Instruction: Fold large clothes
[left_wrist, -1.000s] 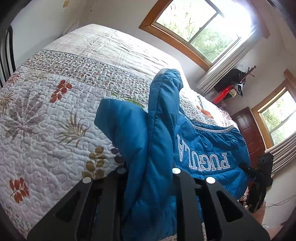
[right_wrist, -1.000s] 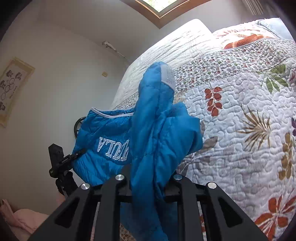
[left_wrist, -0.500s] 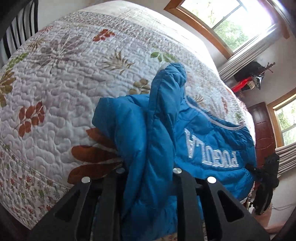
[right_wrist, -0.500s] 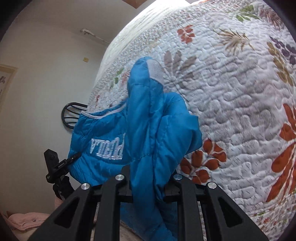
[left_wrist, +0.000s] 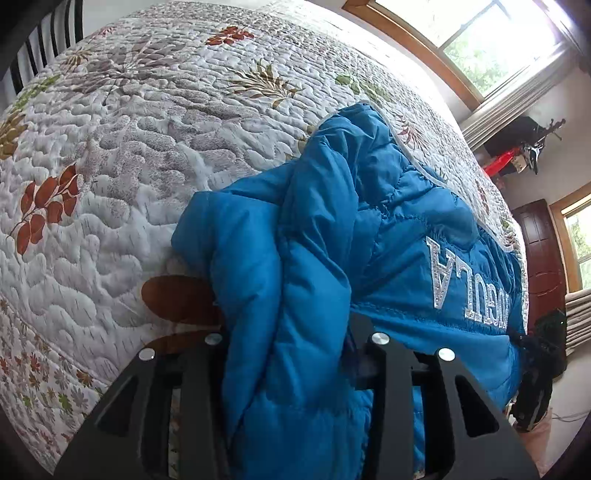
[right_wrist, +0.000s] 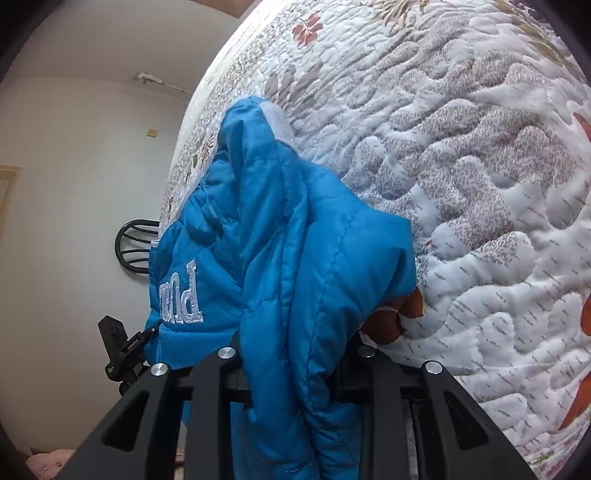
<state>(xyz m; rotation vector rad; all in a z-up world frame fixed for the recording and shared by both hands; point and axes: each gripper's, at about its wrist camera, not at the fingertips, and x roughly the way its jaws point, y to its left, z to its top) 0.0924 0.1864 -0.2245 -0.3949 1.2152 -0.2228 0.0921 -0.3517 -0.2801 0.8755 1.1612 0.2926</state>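
Blue jacket (left_wrist: 388, 236) gripped at two points over the bed quilt (left_wrist: 147, 155).

The jacket hangs bunched between both tools, its lettered panel stretched between them and its far edge apparently touching the quilt. The left gripper (left_wrist: 291, 343) is clenched on a thick fold of the jacket; the right gripper (right_wrist: 295, 354) likewise pinches a puffy fold (right_wrist: 314, 258). Holding it at two spread points likely serves to lay it flat for folding. A chair (right_wrist: 135, 247) stands by the wall.
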